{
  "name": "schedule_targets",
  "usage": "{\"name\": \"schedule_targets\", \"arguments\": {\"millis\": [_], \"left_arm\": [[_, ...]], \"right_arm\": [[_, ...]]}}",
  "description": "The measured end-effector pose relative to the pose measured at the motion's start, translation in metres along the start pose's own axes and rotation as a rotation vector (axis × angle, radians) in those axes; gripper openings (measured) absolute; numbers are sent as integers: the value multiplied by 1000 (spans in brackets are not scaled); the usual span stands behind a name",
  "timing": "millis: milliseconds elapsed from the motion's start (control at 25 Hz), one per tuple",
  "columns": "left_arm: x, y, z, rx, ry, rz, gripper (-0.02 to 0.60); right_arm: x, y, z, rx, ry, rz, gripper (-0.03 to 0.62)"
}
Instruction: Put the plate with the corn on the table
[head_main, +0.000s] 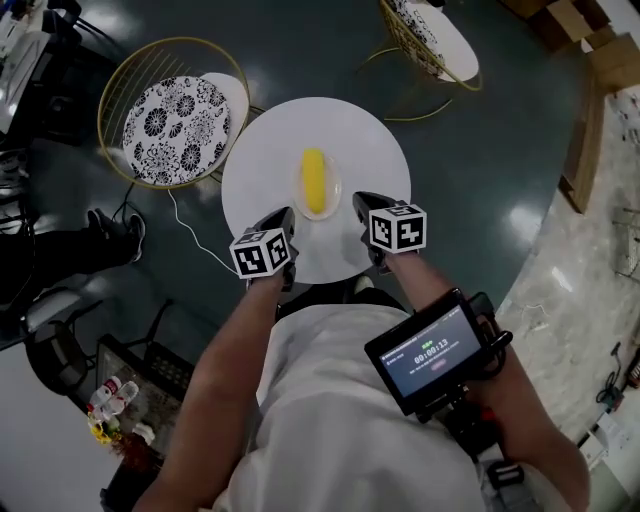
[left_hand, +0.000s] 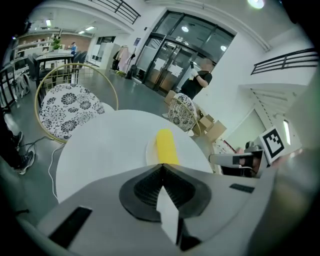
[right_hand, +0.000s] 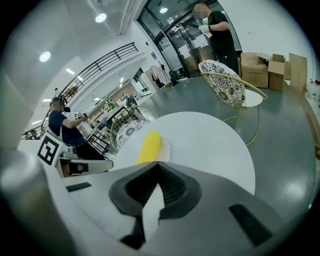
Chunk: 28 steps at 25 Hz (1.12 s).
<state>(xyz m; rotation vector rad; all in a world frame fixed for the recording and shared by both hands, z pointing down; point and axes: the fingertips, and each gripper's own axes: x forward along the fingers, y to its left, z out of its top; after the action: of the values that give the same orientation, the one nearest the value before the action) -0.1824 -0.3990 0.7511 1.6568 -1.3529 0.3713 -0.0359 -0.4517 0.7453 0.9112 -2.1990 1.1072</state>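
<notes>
Corn (head_main: 314, 181) on its plate (head_main: 334, 192) sits mid-table (head_main: 260, 170), so the left gripper (head_main: 286, 216) and right gripper (head_main: 360, 200), both closed empty at the table's near edge, should lift clear without brushing it.

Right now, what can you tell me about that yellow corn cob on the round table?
The corn cob is bright yellow, a stubby cylinder with rounded ends; its kernels are too small to make out. It lies flat on a small pale plate near the middle of the white round table. Only the plate touches it; the left hand-held gripper and the right hand-held gripper hover short of it, both shut and empty.
</notes>
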Motion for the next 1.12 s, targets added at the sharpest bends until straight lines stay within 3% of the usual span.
{"name": "schedule_targets", "arguments": {"millis": [280, 560, 840, 1120], "left_arm": [[-39, -36, -4, 63, -71, -57, 8], [-82, -72, -17, 129, -139, -100, 8], [-123, -116, -38, 87, -254, -137, 8], [-161, -159, -63, 143, -317, -219, 8]], "right_arm": [[-38, 29, -2, -41, -37, 76, 8], [-83, 62, -5, -190, -86, 147, 8], [-138, 83, -40, -156, -145, 228, 8], [-184, 108, -61, -168, -187, 309, 8]]}}
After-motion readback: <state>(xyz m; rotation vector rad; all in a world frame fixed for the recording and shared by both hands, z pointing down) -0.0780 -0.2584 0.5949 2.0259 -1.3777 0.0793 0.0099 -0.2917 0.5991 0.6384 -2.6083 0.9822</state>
